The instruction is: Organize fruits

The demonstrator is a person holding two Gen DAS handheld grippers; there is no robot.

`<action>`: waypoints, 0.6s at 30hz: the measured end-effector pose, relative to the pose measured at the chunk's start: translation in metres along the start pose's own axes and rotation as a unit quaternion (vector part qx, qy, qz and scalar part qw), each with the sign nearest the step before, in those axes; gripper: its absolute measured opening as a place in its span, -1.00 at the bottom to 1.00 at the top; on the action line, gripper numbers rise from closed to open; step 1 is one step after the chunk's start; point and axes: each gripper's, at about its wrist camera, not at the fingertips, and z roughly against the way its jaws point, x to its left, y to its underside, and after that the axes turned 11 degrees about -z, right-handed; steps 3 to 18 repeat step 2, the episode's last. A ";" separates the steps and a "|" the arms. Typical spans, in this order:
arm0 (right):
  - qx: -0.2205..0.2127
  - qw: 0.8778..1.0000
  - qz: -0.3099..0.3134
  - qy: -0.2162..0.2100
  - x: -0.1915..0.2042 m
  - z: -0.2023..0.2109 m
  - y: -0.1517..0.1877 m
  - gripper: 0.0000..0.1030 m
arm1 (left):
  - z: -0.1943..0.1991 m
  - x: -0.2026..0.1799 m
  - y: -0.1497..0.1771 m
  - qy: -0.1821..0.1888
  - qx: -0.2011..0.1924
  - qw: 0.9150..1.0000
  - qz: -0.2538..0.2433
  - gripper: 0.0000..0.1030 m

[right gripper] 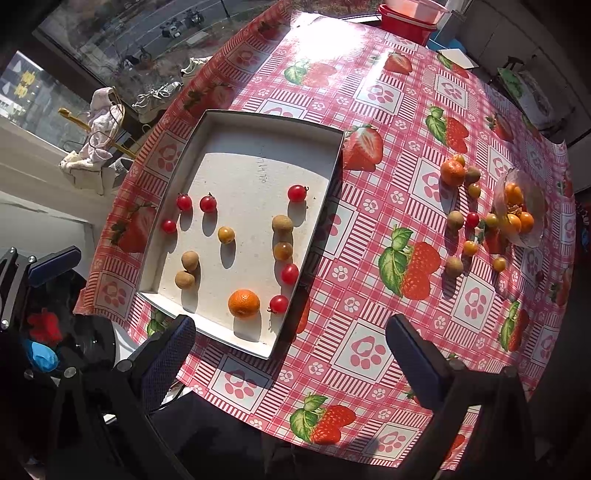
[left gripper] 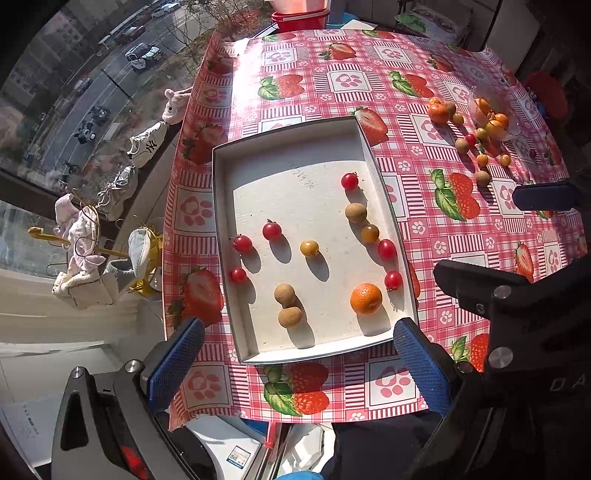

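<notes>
In the left wrist view, the left gripper (left gripper: 299, 363) is wide apart and holds nothing, just over the near edge of the white tray (left gripper: 225, 206), which has little fruits in it. In the right wrist view, the right gripper (right gripper: 291, 360) is apart too, and more fruits (right gripper: 476, 218) sit far right on the tablecloth (right gripper: 369, 258).

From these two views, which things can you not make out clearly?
- Clear bowl: in the right wrist view, glare and piled fruit hide how many pieces it holds; in the left wrist view it is too small.
- Pencil writing on the white tray: too small to read in either view.
- Red bucket: the left wrist view's top edge cuts it off.
- Small dark fruit by the yellow tomato: shadowed, kind unclear.
</notes>
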 end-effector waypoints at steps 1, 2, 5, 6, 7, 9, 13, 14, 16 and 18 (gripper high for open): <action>0.000 1.000 0.000 0.000 0.000 0.000 0.000 0.99 | -0.001 0.000 0.000 -0.001 0.002 1.000 -0.001 1.00; 0.000 1.000 0.000 0.000 0.001 -0.001 0.000 0.99 | -0.001 0.000 0.000 -0.002 0.004 1.000 -0.002 1.00; 0.000 1.000 0.000 0.000 0.001 -0.001 0.000 0.99 | -0.001 0.000 0.000 -0.002 0.004 1.000 -0.002 1.00; 0.000 1.000 0.000 0.000 0.001 -0.001 0.000 0.99 | -0.001 0.000 0.000 -0.002 0.004 1.000 -0.002 1.00; 0.000 1.000 0.000 0.000 0.001 -0.001 0.000 0.99 | -0.001 0.000 0.000 -0.002 0.004 1.000 -0.002 1.00; 0.000 1.000 0.000 0.000 0.001 -0.001 0.000 0.99 | -0.001 0.000 0.000 -0.002 0.004 1.000 -0.002 1.00; 0.000 1.000 0.000 0.000 0.001 -0.001 0.000 0.99 | -0.001 0.000 0.000 -0.002 0.004 1.000 -0.002 1.00; 0.000 1.000 0.000 0.000 0.001 -0.001 0.000 0.99 | -0.001 0.000 0.000 -0.002 0.004 1.000 -0.002 1.00; 0.000 1.000 0.000 0.000 0.001 -0.001 0.000 0.99 | -0.001 0.000 0.000 -0.002 0.004 1.000 -0.002 1.00; 0.000 1.000 0.000 0.000 0.001 -0.001 0.000 0.99 | -0.001 0.000 0.000 -0.002 0.004 1.000 -0.002 1.00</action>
